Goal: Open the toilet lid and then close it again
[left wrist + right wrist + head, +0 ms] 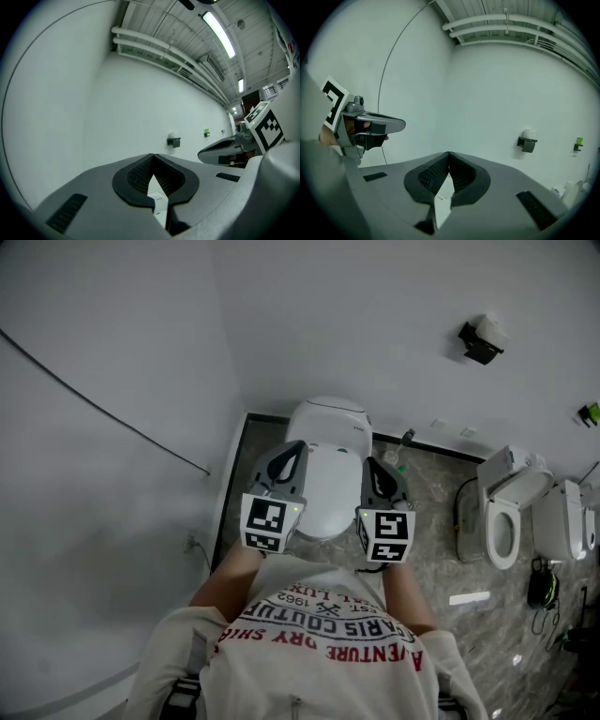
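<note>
A left gripper (289, 451) and a right gripper (374, 467), each with jaws pressed together on nothing, hover level on either side of the toilet lid (328, 486). The lid (apparently down, its long axis running straight ahead) lies below and between them, about equally near to both.

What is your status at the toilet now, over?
Left gripper shut, empty. Right gripper shut, empty. Toilet lid down, between both grippers. Nothing lies on it.
</note>
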Motion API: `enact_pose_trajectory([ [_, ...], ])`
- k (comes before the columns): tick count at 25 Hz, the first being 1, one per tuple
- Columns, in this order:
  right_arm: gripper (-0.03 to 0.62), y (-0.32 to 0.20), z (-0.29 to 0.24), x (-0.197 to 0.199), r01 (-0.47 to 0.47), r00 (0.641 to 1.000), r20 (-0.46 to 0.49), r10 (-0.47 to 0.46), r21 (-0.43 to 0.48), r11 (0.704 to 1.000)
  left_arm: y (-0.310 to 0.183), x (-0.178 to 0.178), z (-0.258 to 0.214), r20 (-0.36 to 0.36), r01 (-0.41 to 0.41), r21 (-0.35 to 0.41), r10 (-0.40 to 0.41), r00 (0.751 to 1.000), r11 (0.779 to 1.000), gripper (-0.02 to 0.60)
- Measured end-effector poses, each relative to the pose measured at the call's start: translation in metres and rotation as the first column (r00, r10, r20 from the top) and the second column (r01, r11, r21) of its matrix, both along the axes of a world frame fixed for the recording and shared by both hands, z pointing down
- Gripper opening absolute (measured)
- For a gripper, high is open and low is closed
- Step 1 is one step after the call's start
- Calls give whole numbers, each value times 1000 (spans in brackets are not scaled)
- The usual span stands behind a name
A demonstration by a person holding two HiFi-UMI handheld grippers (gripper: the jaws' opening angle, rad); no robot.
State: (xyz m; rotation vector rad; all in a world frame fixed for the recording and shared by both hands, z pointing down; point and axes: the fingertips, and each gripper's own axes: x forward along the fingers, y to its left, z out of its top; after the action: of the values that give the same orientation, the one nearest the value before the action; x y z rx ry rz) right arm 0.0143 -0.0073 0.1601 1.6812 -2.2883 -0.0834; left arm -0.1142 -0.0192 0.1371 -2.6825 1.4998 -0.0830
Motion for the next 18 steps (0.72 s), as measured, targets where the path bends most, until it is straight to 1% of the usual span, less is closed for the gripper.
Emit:
enact_pose_trajectory([
  [10,15,-1,12,11,-29,999,35,29,-22,999,-2,10,19,13,-25,-46,26,1000,999,7],
  [15,15,-7,14,21,-40,998,52,42,-28,999,-8,14,20,23,-11,-50,12,1000,999,6],
  [18,15,-7,20,23,-31,997,71,34,-44,999,-8,18,24,27,-13,-58,14,1000,998,7],
])
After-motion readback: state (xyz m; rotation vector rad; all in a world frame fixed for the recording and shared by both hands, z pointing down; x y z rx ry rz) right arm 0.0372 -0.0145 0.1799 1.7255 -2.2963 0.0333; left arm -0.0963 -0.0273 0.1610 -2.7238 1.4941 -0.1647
